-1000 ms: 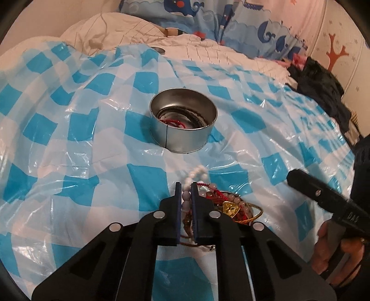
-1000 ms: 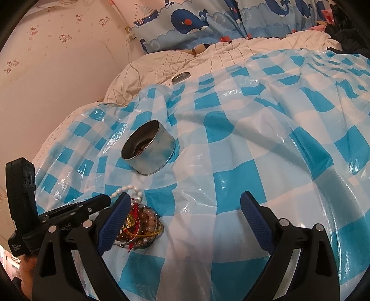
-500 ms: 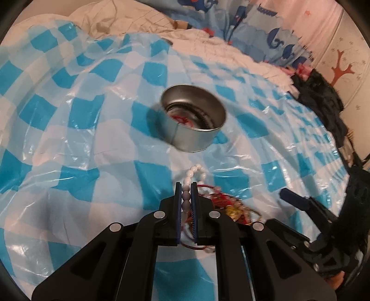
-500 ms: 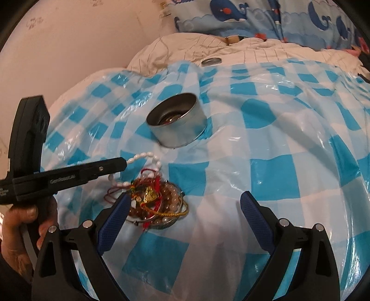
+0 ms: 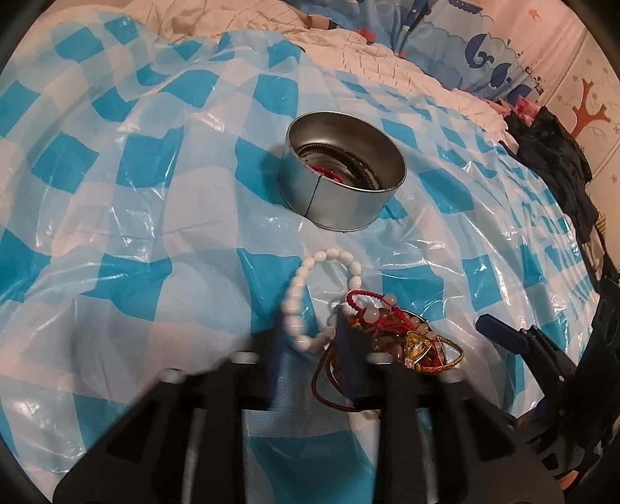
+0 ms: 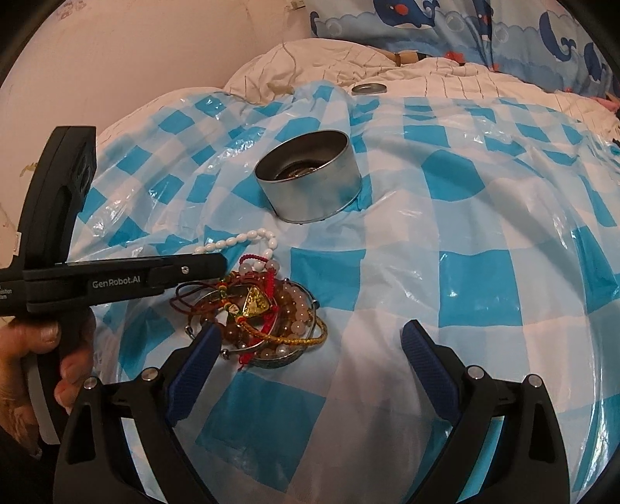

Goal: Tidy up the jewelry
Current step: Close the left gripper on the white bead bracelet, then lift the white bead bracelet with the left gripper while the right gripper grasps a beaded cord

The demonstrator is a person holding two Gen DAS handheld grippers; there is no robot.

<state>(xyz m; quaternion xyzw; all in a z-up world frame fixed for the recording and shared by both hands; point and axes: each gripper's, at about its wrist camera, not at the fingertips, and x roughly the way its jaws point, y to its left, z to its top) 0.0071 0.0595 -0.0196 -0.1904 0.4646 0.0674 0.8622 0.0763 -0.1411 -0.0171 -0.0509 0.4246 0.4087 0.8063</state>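
Note:
A white bead bracelet (image 5: 306,298) lies on the blue checked plastic sheet, touching a tangled pile of red, amber and gold jewelry (image 5: 395,337). My left gripper (image 5: 310,356) is open, its fingers blurred, with the bracelet's near end lying between them. A round metal tin (image 5: 341,182) with a dark chain and red cord inside stands just beyond. In the right wrist view the bracelet (image 6: 248,240), pile (image 6: 259,310) and tin (image 6: 310,186) show too. My right gripper (image 6: 310,356) is open and empty, hovering right of the pile.
The checked sheet (image 5: 135,232) covers a soft bed with a cream quilt (image 6: 310,69) and whale-print bedding (image 6: 465,27) behind. A metal lid (image 6: 369,88) lies on the quilt. Dark clothes (image 5: 554,163) are heaped at the right. A wall runs along the left.
My left gripper has opened and let go of the white bracelet, which now lies on the sheet. The right gripper has moved closer to the jewelry pile.

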